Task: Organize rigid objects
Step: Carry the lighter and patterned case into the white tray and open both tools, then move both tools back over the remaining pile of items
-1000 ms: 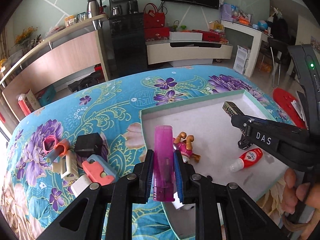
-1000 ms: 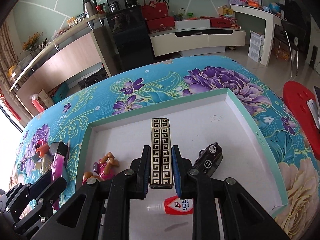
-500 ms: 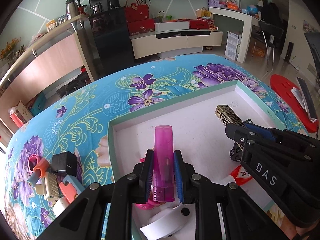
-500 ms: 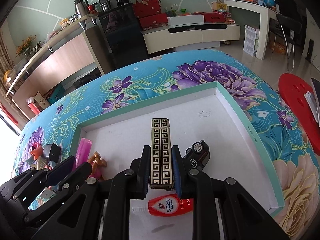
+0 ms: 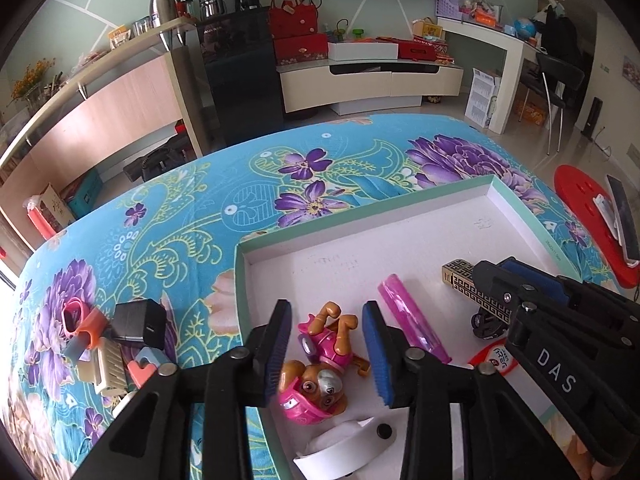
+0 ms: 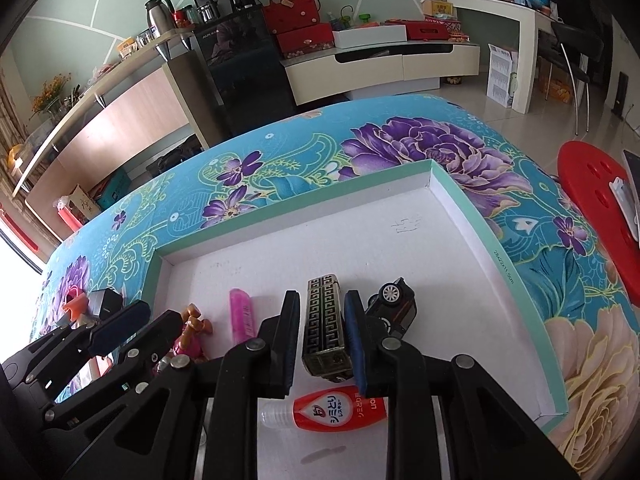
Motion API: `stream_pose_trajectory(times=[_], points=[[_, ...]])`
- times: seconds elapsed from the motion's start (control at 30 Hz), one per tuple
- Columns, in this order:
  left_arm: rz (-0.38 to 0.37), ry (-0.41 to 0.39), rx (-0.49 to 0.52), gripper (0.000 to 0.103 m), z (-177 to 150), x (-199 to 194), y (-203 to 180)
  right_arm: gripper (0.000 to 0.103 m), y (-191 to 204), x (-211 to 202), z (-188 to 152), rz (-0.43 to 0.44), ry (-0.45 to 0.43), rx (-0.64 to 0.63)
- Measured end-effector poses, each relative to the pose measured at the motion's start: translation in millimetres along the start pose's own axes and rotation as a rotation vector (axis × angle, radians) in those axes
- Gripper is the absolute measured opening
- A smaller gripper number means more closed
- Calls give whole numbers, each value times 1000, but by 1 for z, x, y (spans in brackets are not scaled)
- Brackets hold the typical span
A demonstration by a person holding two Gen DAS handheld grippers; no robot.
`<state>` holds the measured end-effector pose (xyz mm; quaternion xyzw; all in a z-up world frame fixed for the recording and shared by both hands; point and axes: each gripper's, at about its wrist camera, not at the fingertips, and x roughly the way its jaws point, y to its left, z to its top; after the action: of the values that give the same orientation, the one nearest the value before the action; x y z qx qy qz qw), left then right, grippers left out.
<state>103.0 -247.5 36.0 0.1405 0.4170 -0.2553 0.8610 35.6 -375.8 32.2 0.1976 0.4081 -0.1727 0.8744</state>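
Note:
A shallow white tray with a mint-green rim [image 5: 360,216] [image 6: 472,216] lies on the flowered cloth. My left gripper [image 5: 326,346] is open and empty above a pink toy pup [image 5: 320,364]. The pink lighter [image 5: 412,320] lies in the tray to its right; it also shows in the right wrist view [image 6: 242,314]. My right gripper [image 6: 322,338] holds a gold-and-black patterned lighter [image 6: 324,328] low over the tray; its jaws look slightly parted. The patterned lighter also shows in the left wrist view [image 5: 468,290].
In the tray lie a black toy car [image 6: 394,306], a red-and-white bottle [image 6: 328,410] and a white object [image 5: 348,446]. Several loose items, a black cube [image 5: 138,322] among them, sit on the cloth left of the tray. A red stool [image 6: 592,200] stands at right.
My left gripper has opened and let go of the pink lighter, which now lies in the tray. My right gripper has come down lower with the patterned lighter.

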Motion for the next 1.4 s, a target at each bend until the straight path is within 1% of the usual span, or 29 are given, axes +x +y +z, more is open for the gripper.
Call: stream_pose_trajectory(times=[0.03, 0.07, 0.1, 0.13, 0.17, 0.2, 0.23, 0.27, 0.3, 0.33, 0.5, 0.53, 0.57, 0.6, 0.63, 0.8, 0.83, 0.9, 1.07, 1.27, 1.4], points=[[6, -7, -14, 65, 1, -3, 5, 25, 1, -2, 1, 2, -6, 0], [14, -14, -30, 69, 2, -6, 10, 25, 2, -4, 1, 2, -10, -1], [22, -23, -47, 74, 3, -9, 16, 27, 3, -5, 2, 4, -15, -3], [29, -31, -65, 77, 5, -11, 22, 38, 5, -7, 3, 5, -20, -7], [40, -36, -83, 80, 6, -13, 29, 46, 7, -8, 3, 5, -23, -12], [53, -41, -101, 87, 7, -15, 37, 58, 10, -8, 4, 7, -25, -20], [67, -47, -119, 95, 7, -16, 44, 61, 14, -8, 4, 8, -30, -32], [81, -52, -137, 98, 7, -18, 52, 62, 18, -8, 4, 7, -33, -47], [95, -56, -156, 102, 7, -19, 61, 65, 23, -7, 4, 8, -33, -61], [107, -59, -175, 103, 6, -20, 69, 69, 27, -6, 4, 6, -34, -71], [174, -49, -278, 103, -2, -22, 112, 71, 42, -1, 4, 11, -37, -96], [192, -44, -298, 103, -4, -22, 120, 73, 45, 0, 4, 15, -39, -96], [213, -38, -319, 103, -7, -23, 128, 76, 48, 1, 4, 18, -41, -96], [235, -32, -340, 103, -10, -23, 136, 85, 51, 2, 5, 19, -44, -97], [257, -28, -362, 103, -13, -24, 145, 88, 55, 2, 5, 19, -48, -102], [337, -15, -461, 103, -28, -32, 186, 88, 79, 3, 4, 32, -68, -144], [357, -14, -473, 103, -31, -34, 194, 91, 84, 4, 3, 36, -70, -150], [387, -17, -499, 103, -36, -38, 208, 92, 95, 6, 2, 48, -72, -158], [402, -7, -603, 103, -51, -47, 243, 92, 123, 11, -3, 77, -65, -203], [436, 11, -651, 103, -67, -53, 266, 92, 152, 20, -10, 122, -41, -228], [424, 18, -691, 103, -77, -55, 280, 92, 171, 26, -15, 138, -25, -247]])
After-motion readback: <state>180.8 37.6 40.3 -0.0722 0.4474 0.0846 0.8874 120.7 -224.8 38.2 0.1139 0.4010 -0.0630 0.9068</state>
